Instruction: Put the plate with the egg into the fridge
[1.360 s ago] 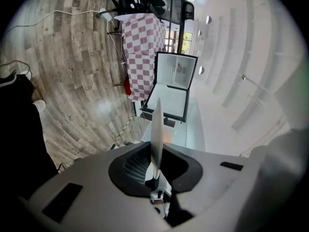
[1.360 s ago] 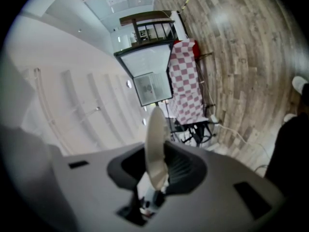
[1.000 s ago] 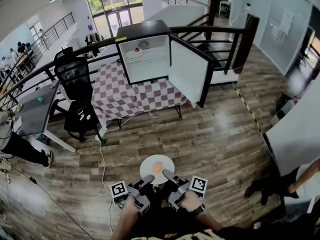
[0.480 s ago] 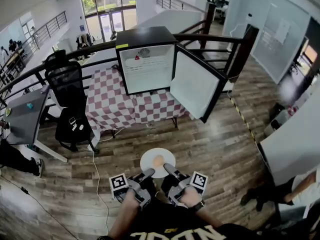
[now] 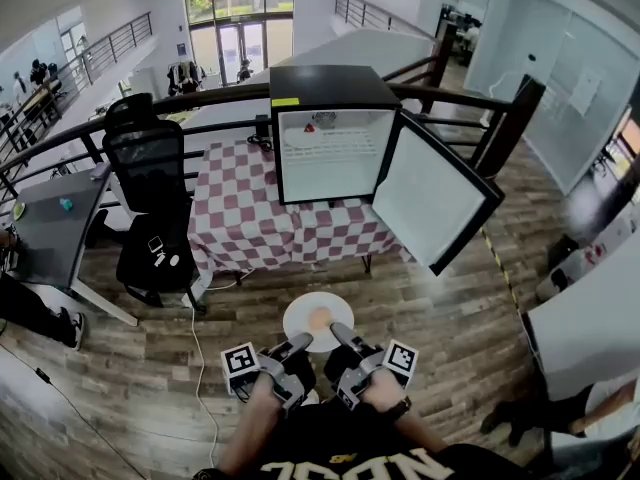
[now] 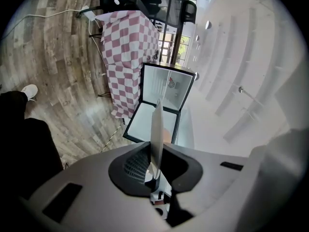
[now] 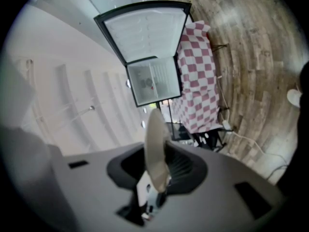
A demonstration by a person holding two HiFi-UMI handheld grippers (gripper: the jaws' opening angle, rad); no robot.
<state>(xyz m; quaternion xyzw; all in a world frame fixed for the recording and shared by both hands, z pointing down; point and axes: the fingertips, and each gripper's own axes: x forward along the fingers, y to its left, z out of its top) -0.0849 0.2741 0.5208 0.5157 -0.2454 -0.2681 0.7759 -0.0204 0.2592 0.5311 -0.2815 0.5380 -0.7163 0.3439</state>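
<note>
Wood floor (image 5: 450, 308), checkered table (image 5: 250, 223), office chair (image 5: 148, 163)

White plate (image 5: 299, 320) — egg (image 5: 319, 318) at its centre — level, well apart from the open fridge (image 5: 322, 85).

The plate (image 5: 317, 320) lies near, the egg (image 5: 319, 318) on it, its near rim clamped between the left gripper (image 5: 301, 343) and the right gripper (image 5: 337, 331). Farther off, the fridge (image 5: 330, 133) stands on a table (image 5: 250, 228), its door (image 5: 432, 200) swung right. A chair (image 5: 150, 168) stands left of the table, and a desk (image 5: 50, 223) farther left, perhaps bearing small items.
</note>
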